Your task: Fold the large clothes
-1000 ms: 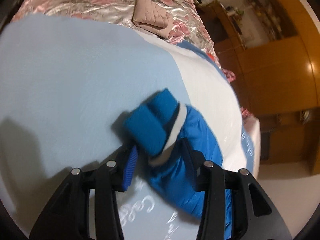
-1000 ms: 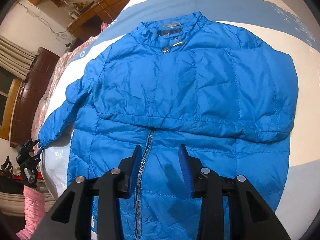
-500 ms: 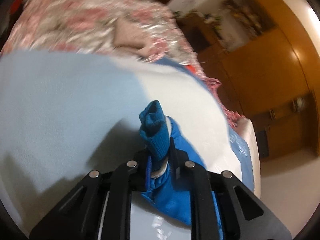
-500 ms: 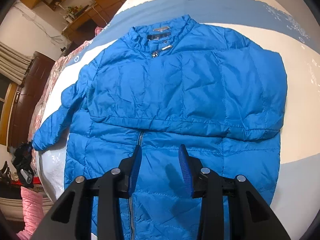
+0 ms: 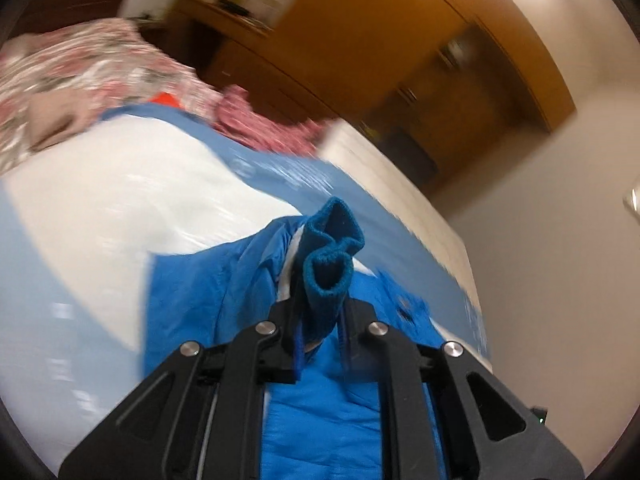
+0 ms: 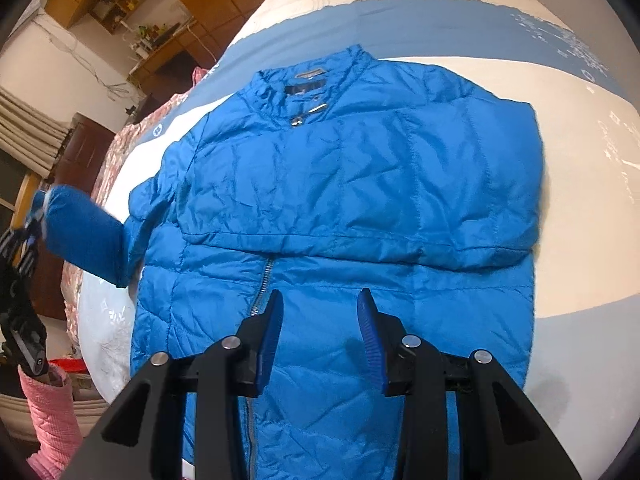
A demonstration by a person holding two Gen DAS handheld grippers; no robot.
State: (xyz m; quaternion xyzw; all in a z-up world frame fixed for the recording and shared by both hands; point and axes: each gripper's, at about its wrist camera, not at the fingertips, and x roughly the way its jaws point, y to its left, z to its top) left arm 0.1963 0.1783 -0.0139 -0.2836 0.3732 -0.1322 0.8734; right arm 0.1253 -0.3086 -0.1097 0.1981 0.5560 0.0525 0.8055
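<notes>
Left claw (image 5: 320,320) gripping knit cuff (image 5: 330,264), lifting sleeve over blue puffer jacket (image 6: 340,200) lying on bed (image 6: 580,240); right claw (image 6: 320,328) hovering open; slick shell risking slippage.

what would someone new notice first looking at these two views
A bright blue puffer jacket lies spread front-up on the bed, one sleeve already folded across its chest. The left gripper is shut on the other sleeve's knit cuff, lifted off the bed; the right gripper hangs open above the zipper.
</notes>
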